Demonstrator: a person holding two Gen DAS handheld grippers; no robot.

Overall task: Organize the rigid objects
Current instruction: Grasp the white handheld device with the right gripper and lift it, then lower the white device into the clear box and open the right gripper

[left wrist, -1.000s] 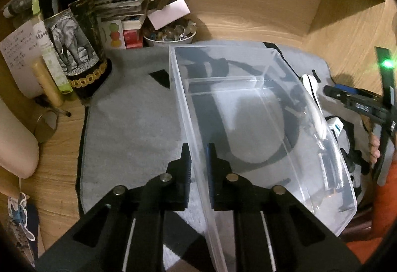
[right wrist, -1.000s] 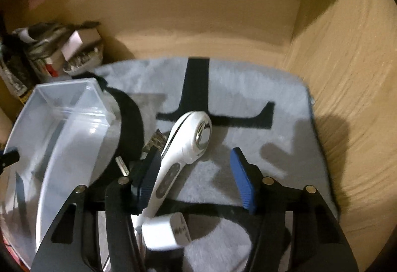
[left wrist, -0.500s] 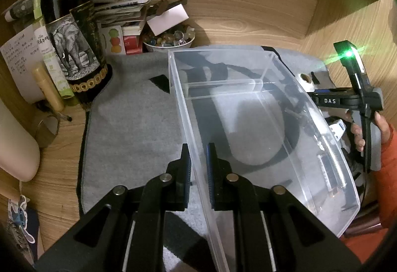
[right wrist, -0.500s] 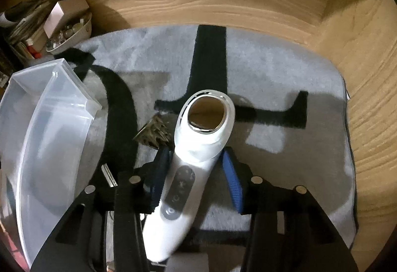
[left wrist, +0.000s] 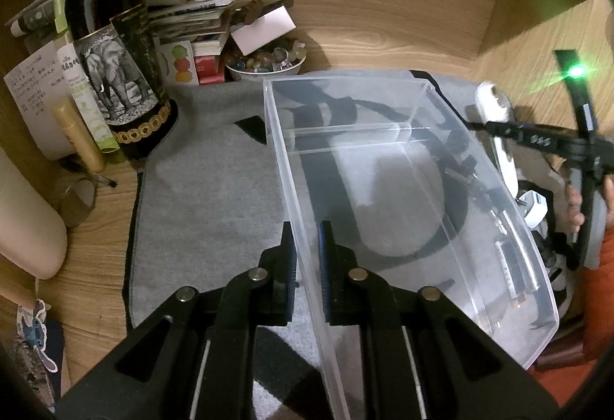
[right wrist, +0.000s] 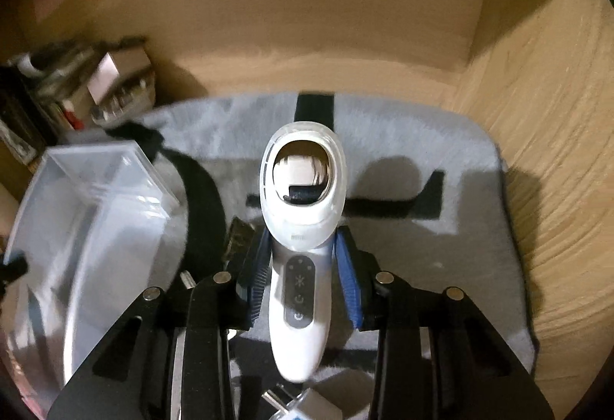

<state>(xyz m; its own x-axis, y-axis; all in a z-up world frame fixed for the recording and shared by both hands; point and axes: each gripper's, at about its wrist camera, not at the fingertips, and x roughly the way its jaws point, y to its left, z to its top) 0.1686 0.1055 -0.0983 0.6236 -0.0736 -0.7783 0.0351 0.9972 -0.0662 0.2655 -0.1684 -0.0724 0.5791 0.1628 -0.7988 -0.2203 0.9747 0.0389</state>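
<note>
**First item gripped, bin empty**

White handheld device [right wrist: 303,239] is off the grey mat [right wrist: 453,247], clamped at its neck in the right gripper [right wrist: 303,278], jaws closed on it w/ head pointing fwd. Clear bin [left wrist: 383,197] sits just left, nothing inside yet. Left gripper [left wrist: 306,259] jaws nearly shut, pinching bin's near wall to steady it. Left to do: drop device in; a charger plug [right wrist: 307,404] & other bits on the mat seem to wait.

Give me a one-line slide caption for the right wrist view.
Right gripper clamps a white handheld device above the grey mat, clear plastic bin waiting at left.
</note>
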